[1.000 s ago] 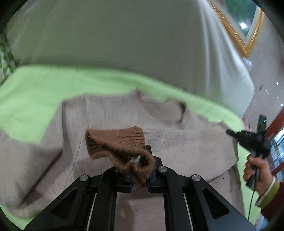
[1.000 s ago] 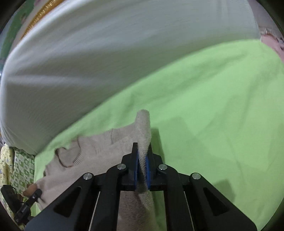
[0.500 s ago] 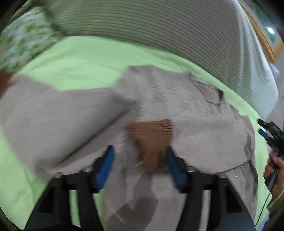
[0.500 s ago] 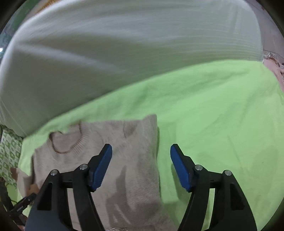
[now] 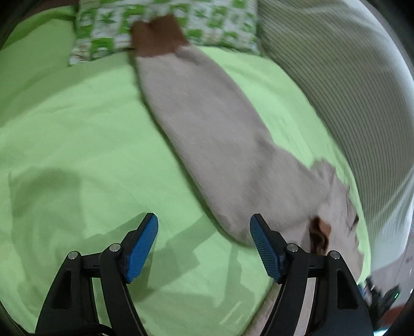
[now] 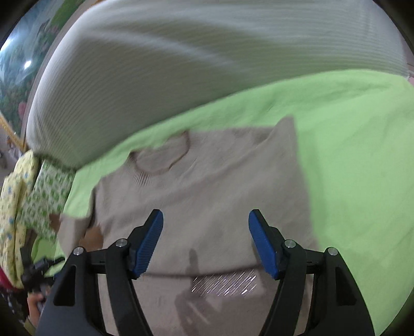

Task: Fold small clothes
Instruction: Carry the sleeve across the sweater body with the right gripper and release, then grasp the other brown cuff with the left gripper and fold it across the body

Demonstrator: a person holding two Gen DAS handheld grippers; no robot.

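Your beige knit sweater [image 6: 207,181] lies flat on the lime-green bedsheet [image 6: 349,155], its ribbed round neckline [image 6: 161,157] beyond the fingertips of your right gripper [image 6: 205,243] and its right side folded in to a straight edge just past the right-hand pad. A second ago that gripper pinched a raised fold of the beige knit; now its blue ribbed pads [image 6: 150,243] stand wide apart with nothing between them, above the sweater's body. Your left gripper [image 5: 203,245] was clamped on the brown ribbed cuff a second ago; its jaws have just been opening and now stand wide, empty, over bare green sheet. That cuff [image 5: 319,234] now lies on the sweater just beyond its right finger. The other sleeve [image 5: 220,134] stretches away from the same finger, long and tapering, its soft knit blurred, and ends in a brown cuff [image 5: 157,36] resting on a green-and-white patterned pillow [image 5: 220,23] at the far end. A pale, finely striped cover [image 6: 181,64] bulges behind the sheet. At the lower left of the right wrist view your left hand [image 6: 35,302] shows dimly on its black handle.
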